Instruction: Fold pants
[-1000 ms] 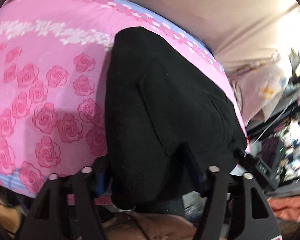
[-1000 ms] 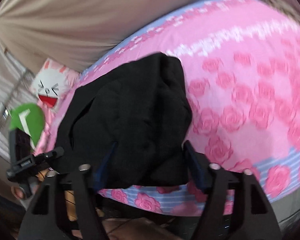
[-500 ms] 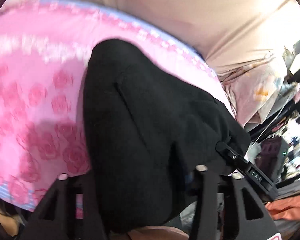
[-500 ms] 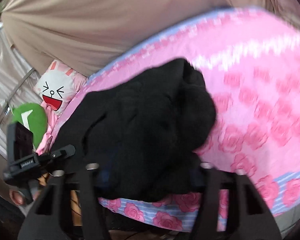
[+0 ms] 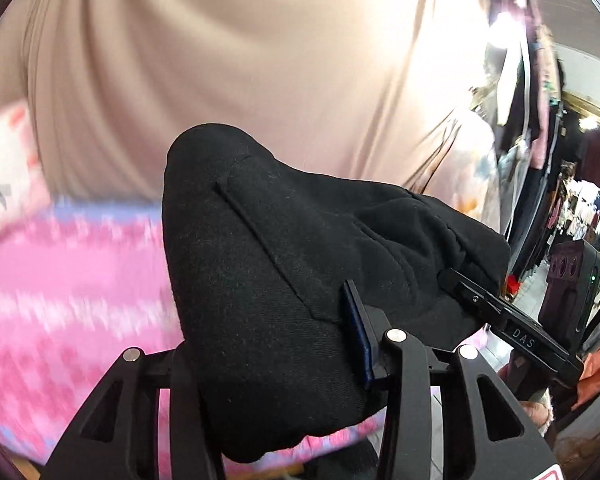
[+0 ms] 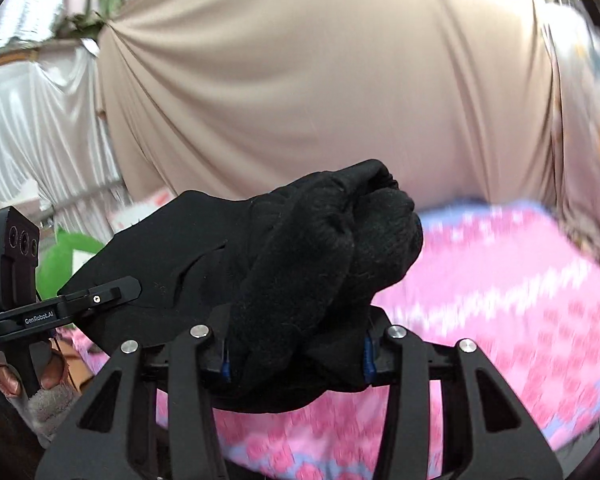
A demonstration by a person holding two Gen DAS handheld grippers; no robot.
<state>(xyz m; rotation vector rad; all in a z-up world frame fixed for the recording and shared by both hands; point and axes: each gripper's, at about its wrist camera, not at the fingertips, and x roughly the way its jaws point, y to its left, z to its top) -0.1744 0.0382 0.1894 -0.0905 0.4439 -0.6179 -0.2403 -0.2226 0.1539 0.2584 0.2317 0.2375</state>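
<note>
Evidently, the black pants [image 5: 284, 280] are clamped by left claw [image 5: 276, 356] and right claw [image 6: 296, 352] above the bed [image 6: 500, 304], for folding.

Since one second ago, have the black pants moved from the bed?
Yes. The black pants have gone up: earlier they lay against the pink bedspread, now their top reaches the beige curtain, clamped in both grippers.

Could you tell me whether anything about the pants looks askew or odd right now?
Yes: the black pants are bunched into a thick wad rather than flat. Both the left gripper and right gripper clamp the lump above the pink bedspread.
</note>
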